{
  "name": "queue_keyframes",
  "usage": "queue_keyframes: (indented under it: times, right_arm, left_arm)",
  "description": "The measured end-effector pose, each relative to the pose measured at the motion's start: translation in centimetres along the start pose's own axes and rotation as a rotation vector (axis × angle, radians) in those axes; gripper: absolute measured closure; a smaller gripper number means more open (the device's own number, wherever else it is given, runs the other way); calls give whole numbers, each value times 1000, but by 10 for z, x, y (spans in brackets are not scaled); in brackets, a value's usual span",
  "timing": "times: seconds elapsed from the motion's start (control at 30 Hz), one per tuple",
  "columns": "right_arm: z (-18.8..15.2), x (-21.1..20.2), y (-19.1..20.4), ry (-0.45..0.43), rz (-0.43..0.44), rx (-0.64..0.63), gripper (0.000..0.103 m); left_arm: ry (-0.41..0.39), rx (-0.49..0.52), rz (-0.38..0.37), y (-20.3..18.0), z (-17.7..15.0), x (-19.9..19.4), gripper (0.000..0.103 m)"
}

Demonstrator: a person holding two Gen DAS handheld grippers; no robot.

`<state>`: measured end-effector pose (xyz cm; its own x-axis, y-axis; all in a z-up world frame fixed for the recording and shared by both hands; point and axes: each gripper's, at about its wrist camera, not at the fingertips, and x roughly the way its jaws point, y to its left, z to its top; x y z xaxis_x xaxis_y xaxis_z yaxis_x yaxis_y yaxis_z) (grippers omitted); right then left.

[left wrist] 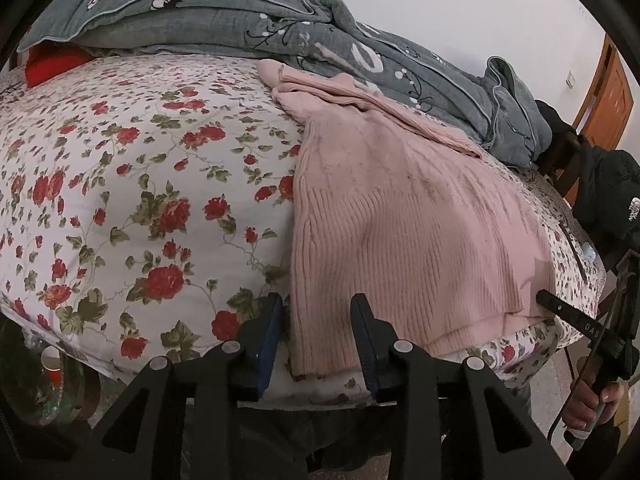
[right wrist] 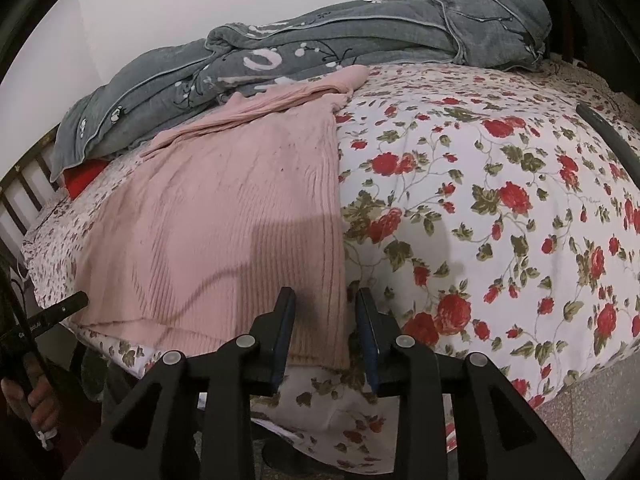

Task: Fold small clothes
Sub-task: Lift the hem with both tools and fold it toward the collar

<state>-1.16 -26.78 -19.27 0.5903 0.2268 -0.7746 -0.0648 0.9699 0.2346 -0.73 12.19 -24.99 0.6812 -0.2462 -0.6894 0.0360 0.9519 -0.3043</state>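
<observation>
— While both tools wait at the near edge, what fills the scene beyond them?

— A bed under a rose-print sheet (left wrist: 132, 184), which runs ahead of both grippers and gives a broad, flat place to fold on. A grey quilt (left wrist: 240, 16) is bunched along the far side, likely pushed back to free that space.

— And the garment?

— A pink ribbed sweater (left wrist: 400, 220) lies spread on the sheet, straight ahead of both grippers, its hem toward them and its upper part crumpled against the quilt. It appears doubled lengthwise already, with a second layer showing along the hem; that is a judgement from how it lies.

— How do the tools stand?

— The left gripper (left wrist: 316, 320) has its jaws parted fairly wide, straddling the sweater's near left hem corner with nothing pinched between them. The right gripper (right wrist: 326, 316) is likewise spread, with the near right corner of the hem lying between its blue pads (right wrist: 286, 320), unclamped. Each sits at its own corner, probably so the hem can be lifted evenly and carried away toward the collar.

— What might go wrong?

— The knit looks soft and stretchy, so a shallow bite could catch only the top layer.
</observation>
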Motion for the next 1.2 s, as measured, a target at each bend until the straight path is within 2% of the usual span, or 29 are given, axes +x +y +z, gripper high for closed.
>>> queue_keyframes:
  times: [0.03, 0.07, 0.1, 0.13, 0.17, 0.3, 0.5, 0.7, 0.93, 1.2]
  right_arm:
    - [-1, 0, 0, 3, 3, -6, 72]
    - [-2, -1, 0, 0, 2, -14, 72]
    - [-2, -1, 1, 5, 1, -22, 76]
    - [-3, -1, 2, 5, -1, -25, 81]
    - [-3, -1, 3, 12, 6, -26, 97]
    - [-2, -9, 1, -10, 16, -8, 97]
    - [14, -42, -4, -71, 96, 23, 98]
    - [44, -71, -3, -124, 153, 60, 98]
    - [91, -89, 11, -181, 137, 33, 98]
    - [149, -84, 12, -218, 150, 73, 98]
  left_arm:
    - [1, -2, 0, 0, 0, -1, 75]
    - [5, -3, -1, 0, 0, -1, 87]
    - [12, -4, -2, 1, 0, 0, 90]
    - [16, -8, -10, 1, 0, 0, 93]
    - [15, -19, -24, 3, 0, -2, 95]
    - [-3, -108, -119, 17, 4, -16, 96]
    - [-65, -174, -225, 26, 16, -47, 96]
    - [-134, -150, -230, 9, 42, -72, 96]
    - [-187, -104, -223, -9, 83, -87, 96]
    - [-239, -111, -211, -16, 141, -84, 96]
